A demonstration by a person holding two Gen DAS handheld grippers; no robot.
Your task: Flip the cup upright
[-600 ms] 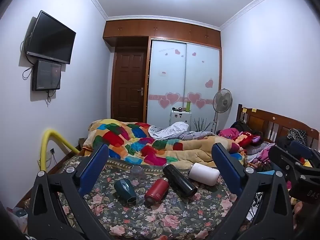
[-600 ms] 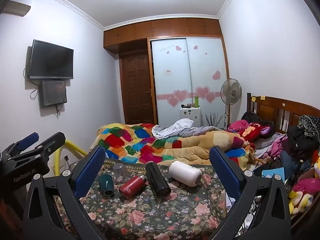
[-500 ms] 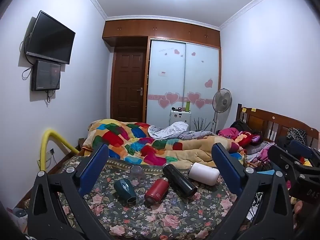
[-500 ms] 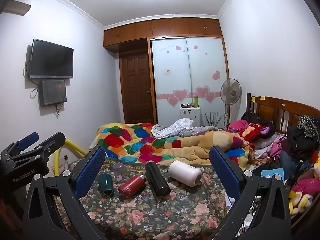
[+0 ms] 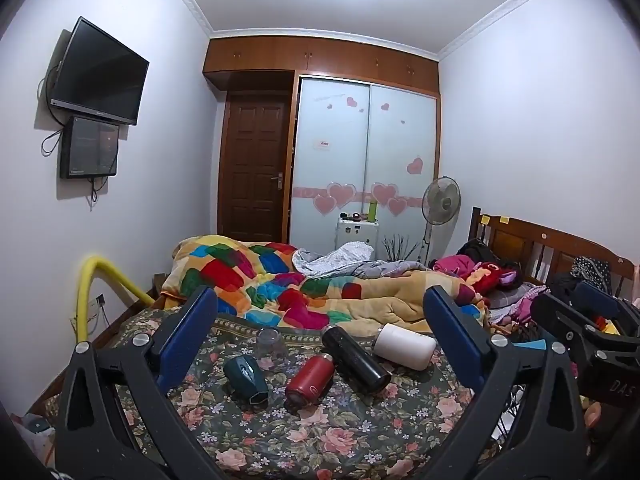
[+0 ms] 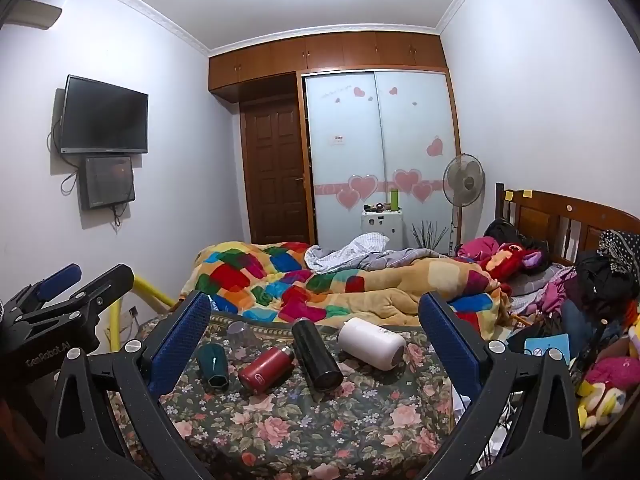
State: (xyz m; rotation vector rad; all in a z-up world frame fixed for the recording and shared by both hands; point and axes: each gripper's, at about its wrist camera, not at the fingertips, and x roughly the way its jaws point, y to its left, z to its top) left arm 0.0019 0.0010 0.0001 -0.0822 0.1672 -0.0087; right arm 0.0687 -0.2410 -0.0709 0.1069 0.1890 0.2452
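Several cups lie on their sides on the floral bedspread: a dark green cup, a red flask, a black flask and a white flask. A clear glass stands mouth down behind the green cup. My left gripper is open and empty, held back from the cups. My right gripper is open and empty too, also short of them.
A colourful quilt is heaped behind the cups. Clothes and toys pile at the right by the wooden headboard. A yellow rail stands at the bed's left edge. Each gripper shows at the edge of the other's view.
Both views shifted very slightly; the cups and both grippers stay where they were, jaws still open.
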